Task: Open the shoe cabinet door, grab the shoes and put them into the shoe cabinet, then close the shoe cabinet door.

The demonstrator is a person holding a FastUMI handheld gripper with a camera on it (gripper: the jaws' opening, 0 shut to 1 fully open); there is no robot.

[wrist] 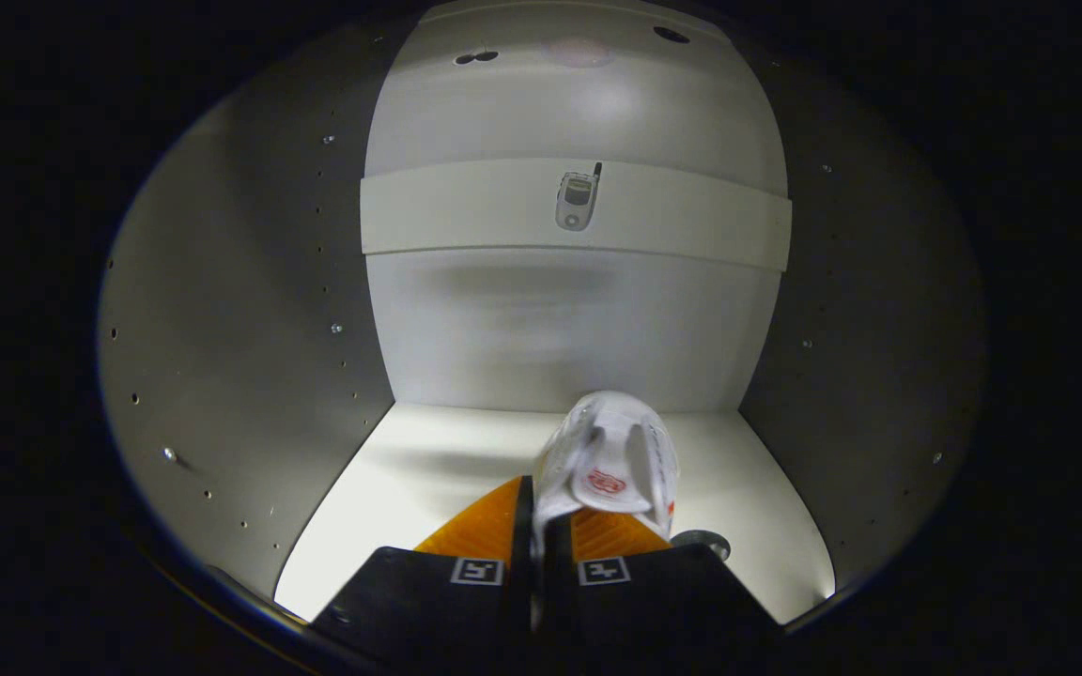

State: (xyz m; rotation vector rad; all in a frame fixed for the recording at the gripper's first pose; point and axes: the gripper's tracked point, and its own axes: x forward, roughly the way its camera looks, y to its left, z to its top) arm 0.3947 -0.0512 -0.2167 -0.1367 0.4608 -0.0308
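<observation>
Inside the shoe cabinet [250, 376], the gripper [541, 526] had both fingers clamped on a white shoe [611, 460], which reached ahead of them above the cabinet's pale floor [428, 469].

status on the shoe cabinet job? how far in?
Done: door is open, the view looks into the cabinet. In hand: gripper shut on the white shoe, held over the cabinet floor near the back wall. Left: release the shoe, withdraw, close the door.
</observation>
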